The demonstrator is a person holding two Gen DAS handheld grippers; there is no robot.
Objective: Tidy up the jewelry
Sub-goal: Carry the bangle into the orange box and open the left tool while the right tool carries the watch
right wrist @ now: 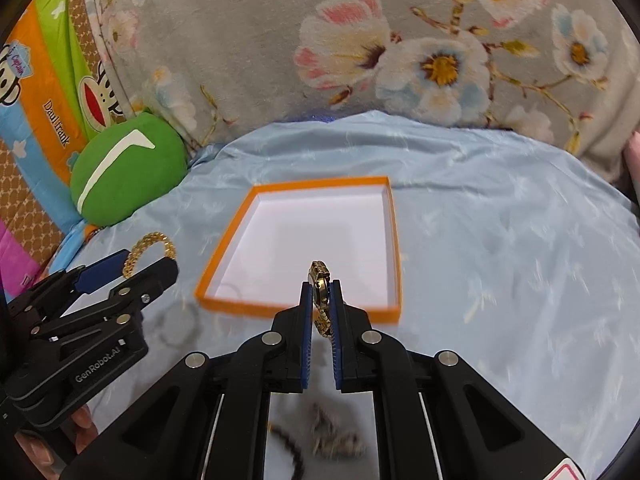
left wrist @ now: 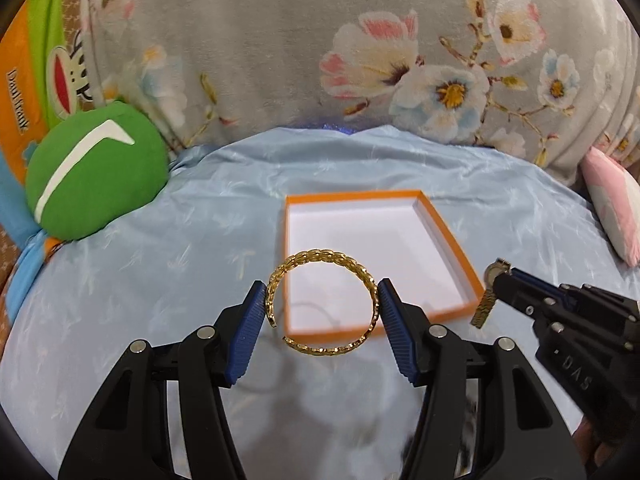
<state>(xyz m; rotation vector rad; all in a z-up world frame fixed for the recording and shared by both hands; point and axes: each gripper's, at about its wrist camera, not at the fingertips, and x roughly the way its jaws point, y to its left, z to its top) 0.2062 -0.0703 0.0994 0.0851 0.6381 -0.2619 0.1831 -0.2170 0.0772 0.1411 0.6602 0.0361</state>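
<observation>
My left gripper (left wrist: pixel 322 300) is shut on a gold chain-link bangle (left wrist: pixel 320 258), held flat between the blue pads above the near left corner of an orange-rimmed white box (left wrist: pixel 452 236). My right gripper (right wrist: pixel 321 294) is shut on a gold wristwatch (right wrist: pixel 320 280), held on edge above the box's near rim (right wrist: pixel 296 310). The box is open, with a thin chain lying inside its near left corner (right wrist: pixel 232 292). The right gripper (left wrist: pixel 498 280) with the watch (left wrist: pixel 486 304) shows at the right of the left wrist view; the left gripper (right wrist: pixel 132 268) with the bangle (right wrist: pixel 148 244) shows at the left of the right wrist view.
The box lies on a light blue satin sheet (left wrist: pixel 160 260). A green round cushion (left wrist: pixel 96 172) sits at the far left, a floral grey blanket (left wrist: pixel 280 40) behind, a pink pillow (left wrist: pixel 612 208) at the right. Blurred loose jewelry (right wrist: pixel 332 440) lies on the sheet beneath my right gripper.
</observation>
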